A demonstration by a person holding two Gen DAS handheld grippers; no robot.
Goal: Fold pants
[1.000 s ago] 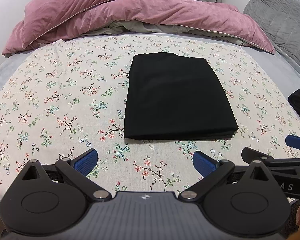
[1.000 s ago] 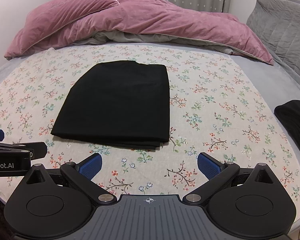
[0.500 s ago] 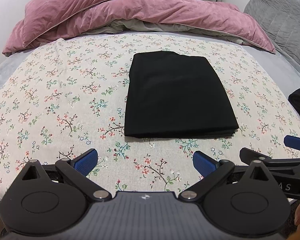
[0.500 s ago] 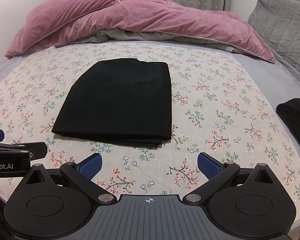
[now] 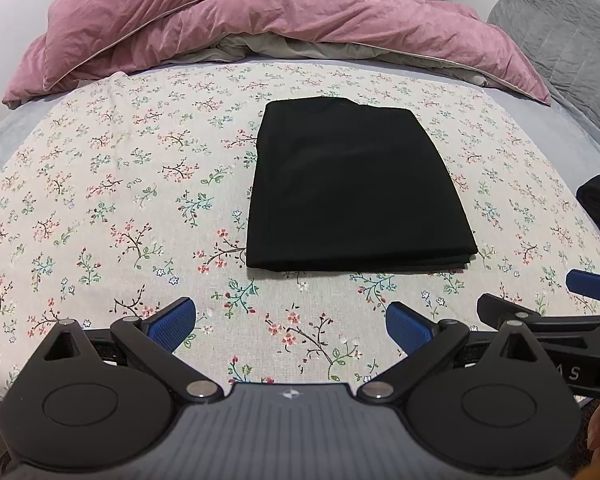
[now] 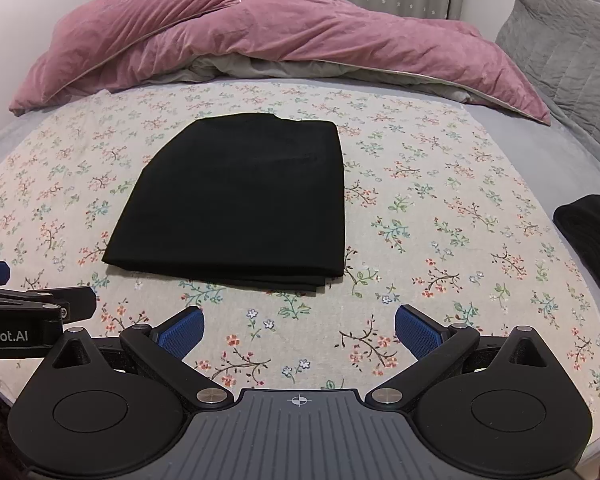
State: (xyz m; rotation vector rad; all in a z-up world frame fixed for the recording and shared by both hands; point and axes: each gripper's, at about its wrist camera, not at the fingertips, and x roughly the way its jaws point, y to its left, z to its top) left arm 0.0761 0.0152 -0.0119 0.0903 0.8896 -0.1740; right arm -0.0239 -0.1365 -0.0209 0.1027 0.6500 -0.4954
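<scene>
Both wrist views look from the near edge of the floral-printed bedspread (image 5: pixel 100 200) toward its far edge, sharing the folded black pants (image 5: pixel 356 192) (image 6: pixel 240 200).

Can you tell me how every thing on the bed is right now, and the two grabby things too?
black pants: folded flat on the floral sheet
left gripper: open, empty
right gripper: open, empty
pink duvet: bunched up
dark garment: heaped at the bed's right edge

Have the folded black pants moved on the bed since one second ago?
No. The pants lie on the same flowers of the floral sheet; the slight shift in the picture is the camera's.
</scene>
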